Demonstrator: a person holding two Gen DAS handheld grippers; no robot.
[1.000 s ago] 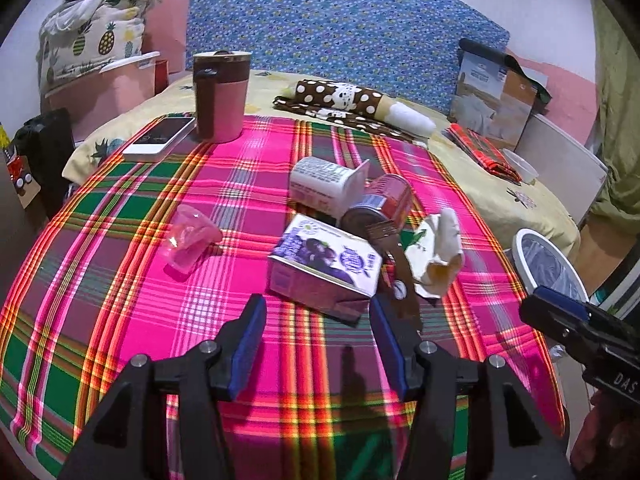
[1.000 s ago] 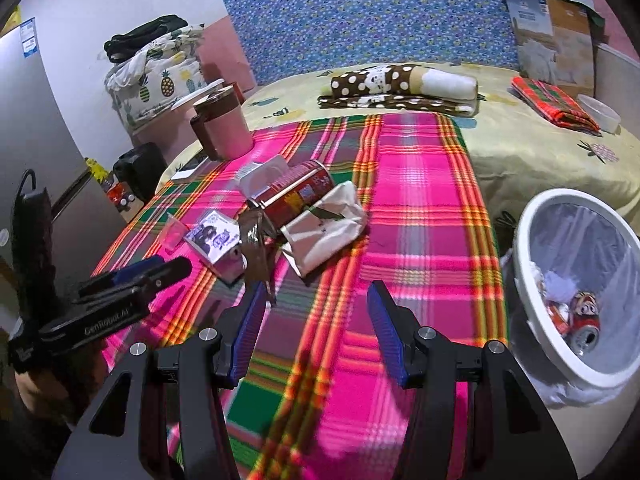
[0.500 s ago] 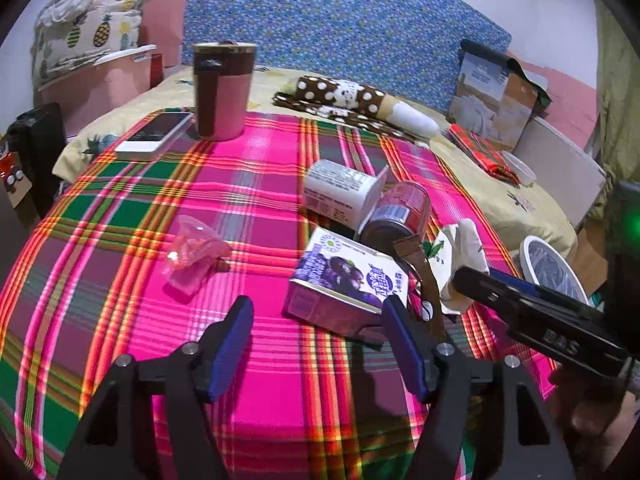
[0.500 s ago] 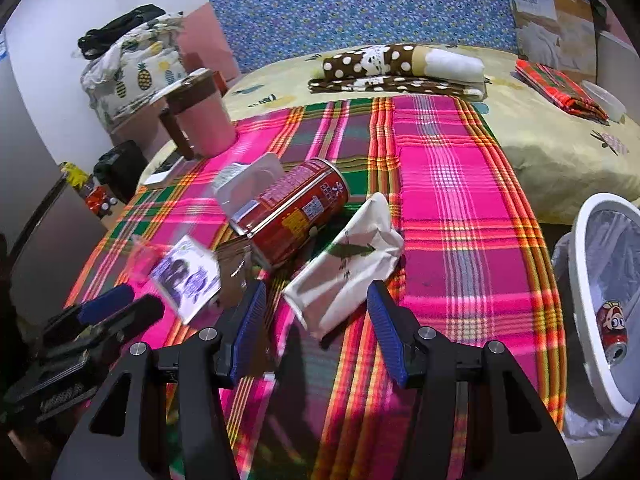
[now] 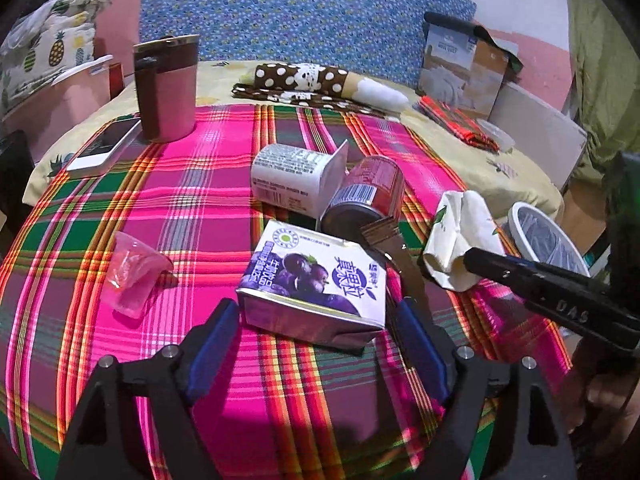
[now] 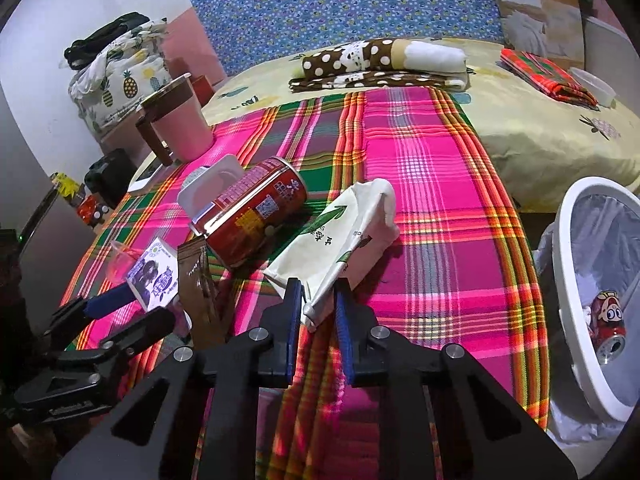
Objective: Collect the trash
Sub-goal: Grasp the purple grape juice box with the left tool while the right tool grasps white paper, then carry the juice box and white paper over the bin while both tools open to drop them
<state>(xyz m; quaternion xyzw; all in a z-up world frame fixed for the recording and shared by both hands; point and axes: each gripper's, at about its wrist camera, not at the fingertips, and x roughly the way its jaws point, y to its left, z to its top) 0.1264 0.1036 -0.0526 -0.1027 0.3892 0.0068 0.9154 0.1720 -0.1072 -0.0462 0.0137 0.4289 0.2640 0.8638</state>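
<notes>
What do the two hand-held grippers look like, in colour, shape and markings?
Both look alike. The left hand-held gripper has a black angular frame with triangular cut-outs, round silver screws and two flat blue finger pads. The right hand-held gripper has the same black frame, silver screws and blue pads. Seen from the left wrist camera, its black side carries pale letters.

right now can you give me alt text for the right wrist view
The right tool is closing on the near end of a crumpled white paper bag lying on a pink plaid cloth. A red can lies left of it, and a white trash bin stands at the right.
</notes>
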